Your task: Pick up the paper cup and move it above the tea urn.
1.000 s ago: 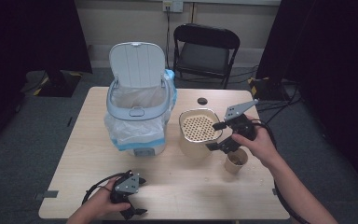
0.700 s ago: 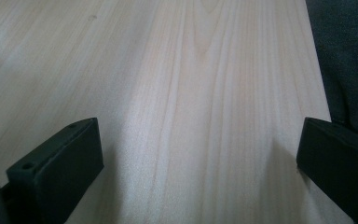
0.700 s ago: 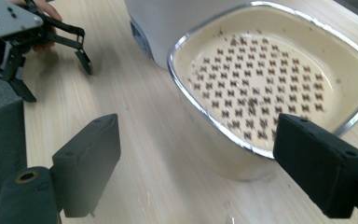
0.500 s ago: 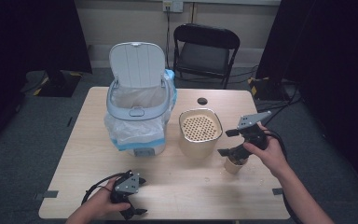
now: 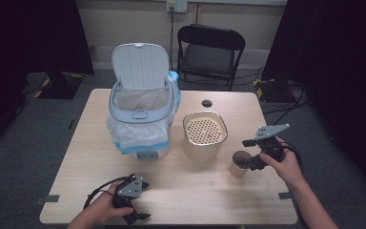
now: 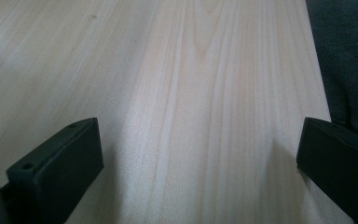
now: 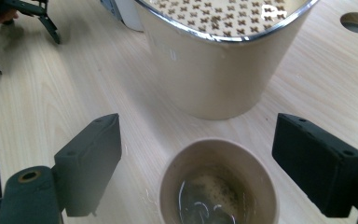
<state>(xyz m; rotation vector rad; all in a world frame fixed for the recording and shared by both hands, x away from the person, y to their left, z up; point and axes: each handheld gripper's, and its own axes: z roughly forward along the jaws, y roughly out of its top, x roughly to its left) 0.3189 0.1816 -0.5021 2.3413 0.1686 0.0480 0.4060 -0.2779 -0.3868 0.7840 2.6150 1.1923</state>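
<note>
Right hand-held gripper (image 5: 250,153) sits at the paper cup (image 5: 239,163) on the right side of the bench (image 5: 190,191); in the right gripper view its jaws stand wide apart, one on each side of the cup (image 7: 218,186), not touching the rim. Cup upright, just in front of and to the right of the cream canister (image 5: 204,136). Cup contents: a shallow layer of brownish liquid with foam or residue at the bottom; walls above it bare.

Canister upright, near the middle of the bench. Top carries a perforated insert with a metal rim (image 7: 228,18); what lies beneath the holes cannot be told.

Bin (image 5: 143,124) to the left of the canister, lid raised upright at the back. A clear plastic liner with a blue edge hangs over its rim and down the sides. The inside shows liner; any contents cannot be told.

Left hand-held gripper (image 5: 134,210) rests low at the near left edge of the bench, jaws spread apart over bare wood (image 6: 191,93), nothing between them.

A small round hole (image 5: 207,103) lies in the bench behind the canister.
</note>
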